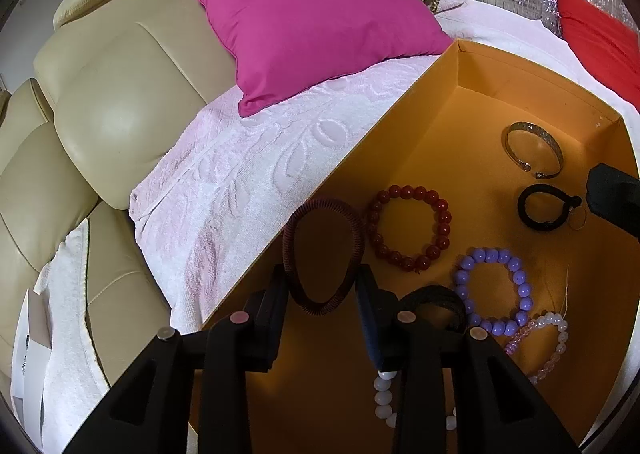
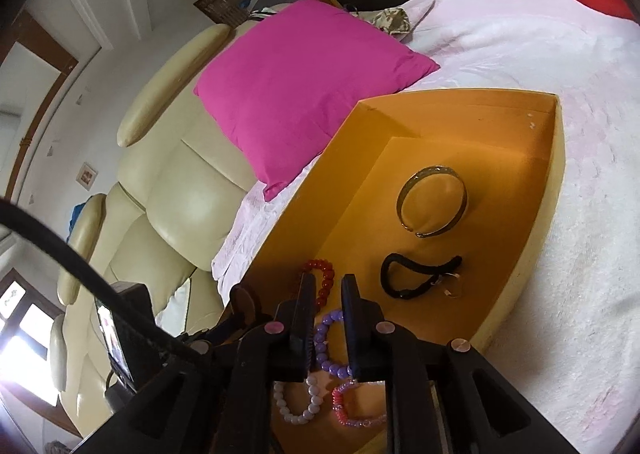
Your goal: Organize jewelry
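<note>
At nine o'clock in the left wrist view sits a cream leather sofa (image 1: 104, 125), and at twelve o'clock a square magenta cushion (image 1: 308, 21) leans on it, resting on a pale pink embossed towel (image 1: 248, 157). On the towel stands an open orange cardboard box (image 1: 404, 133) holding the jewelry.

The left gripper (image 1: 322, 286) reaches in from six o'clock. Between its parted fingers hangs a dark maroon coiled hair band (image 1: 324, 254); whether the pads actually press it cannot be told. Just right of it lies a round red bead bracelet (image 1: 410, 228), and toward four o'clock a lilac bead bracelet (image 1: 494, 290), touching a clear pink bead bracelet (image 1: 548, 346). A strand of white beads (image 1: 384, 398) shows under the gripper. At two o'clock lies an open gold cuff bangle (image 1: 534, 149), with a black elastic hair tie (image 1: 546, 207) near it.

In the right wrist view, the right gripper (image 2: 326, 286) hovers released over the box floor, its fingers apart above the red and lilac beads, grasping nothing.
</note>
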